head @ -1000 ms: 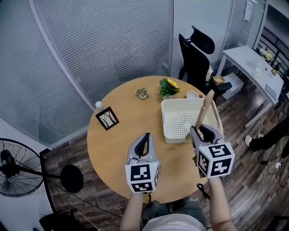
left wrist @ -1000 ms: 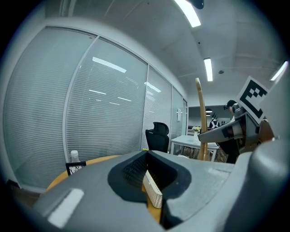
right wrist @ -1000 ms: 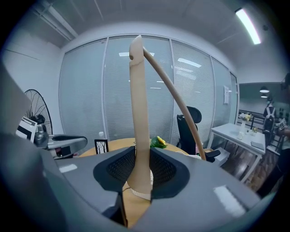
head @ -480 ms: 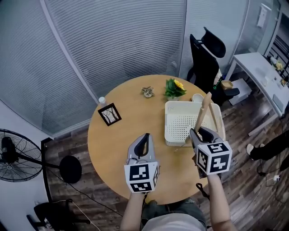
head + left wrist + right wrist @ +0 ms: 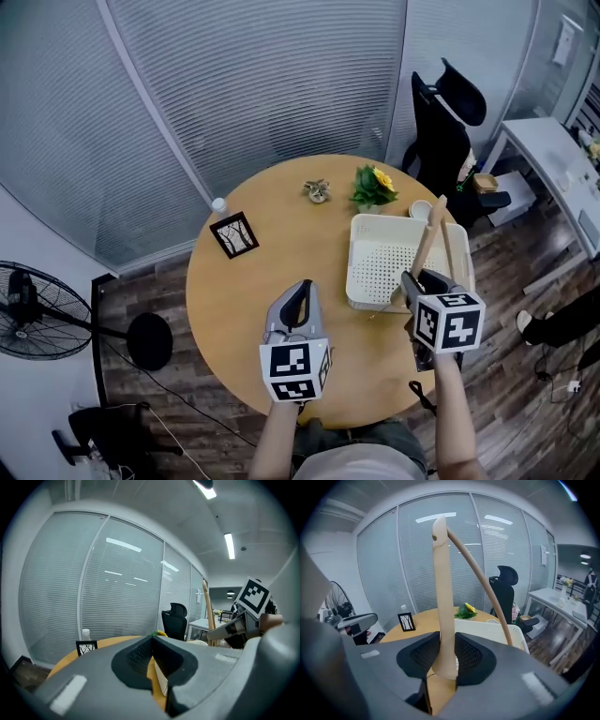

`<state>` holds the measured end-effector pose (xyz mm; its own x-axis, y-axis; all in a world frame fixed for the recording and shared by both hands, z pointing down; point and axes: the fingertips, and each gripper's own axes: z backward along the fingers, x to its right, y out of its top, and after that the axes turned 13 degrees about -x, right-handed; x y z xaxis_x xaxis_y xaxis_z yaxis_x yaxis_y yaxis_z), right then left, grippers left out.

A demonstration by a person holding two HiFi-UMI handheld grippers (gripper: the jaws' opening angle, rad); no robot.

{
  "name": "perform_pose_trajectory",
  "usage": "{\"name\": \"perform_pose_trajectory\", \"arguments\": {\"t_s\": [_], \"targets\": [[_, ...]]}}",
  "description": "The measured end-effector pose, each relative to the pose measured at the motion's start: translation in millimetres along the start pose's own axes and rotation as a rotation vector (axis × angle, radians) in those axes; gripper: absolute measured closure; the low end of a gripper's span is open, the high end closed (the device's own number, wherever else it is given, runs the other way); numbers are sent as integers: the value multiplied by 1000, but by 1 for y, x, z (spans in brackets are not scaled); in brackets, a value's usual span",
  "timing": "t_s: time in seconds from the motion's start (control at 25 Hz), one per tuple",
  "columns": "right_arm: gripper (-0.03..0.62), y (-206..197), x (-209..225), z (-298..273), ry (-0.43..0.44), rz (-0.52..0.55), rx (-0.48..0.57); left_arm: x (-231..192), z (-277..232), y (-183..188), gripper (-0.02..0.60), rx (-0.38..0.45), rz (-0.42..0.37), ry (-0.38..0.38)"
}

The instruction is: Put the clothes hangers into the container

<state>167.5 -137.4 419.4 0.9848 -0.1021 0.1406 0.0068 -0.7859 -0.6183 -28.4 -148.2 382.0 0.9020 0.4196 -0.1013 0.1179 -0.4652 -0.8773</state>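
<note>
My right gripper (image 5: 418,281) pinching wooden hanger (image 5: 429,232), hanger pointing up. White container (image 5: 373,281) just ahead of it. My left gripper (image 5: 296,292) pressed together, nothing inside, above bench (image 5: 234,300).

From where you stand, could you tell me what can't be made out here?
Hanger: lower end, head view, hidden by right tongs.
Basket: near right corner, head view, behind the same tongs.
Ornament: head view, too small to identify.
</note>
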Motion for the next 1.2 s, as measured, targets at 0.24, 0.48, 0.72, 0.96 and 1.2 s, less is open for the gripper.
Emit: {"name": "perform_pose_trajectory", "arguments": {"t_s": [0.24, 0.48, 0.72, 0.96, 1.2], "targets": [[465, -2, 10, -19, 29, -34, -40, -3, -8, 3, 581, -6, 6, 17], [464, -6, 14, -36, 56, -44, -83, -5, -15, 1, 581, -19, 9, 27], [464, -12, 16, -54, 66, -31, -133, -8, -20, -2, 581, -33, 14, 39], [464, -17, 23, -67, 69, -39, -157, -11, -24, -4, 581, -45, 23, 54], [464, -14, 23, -79, 71, -6, -180, -13, -28, -9, 581, -61, 28, 67]]}}
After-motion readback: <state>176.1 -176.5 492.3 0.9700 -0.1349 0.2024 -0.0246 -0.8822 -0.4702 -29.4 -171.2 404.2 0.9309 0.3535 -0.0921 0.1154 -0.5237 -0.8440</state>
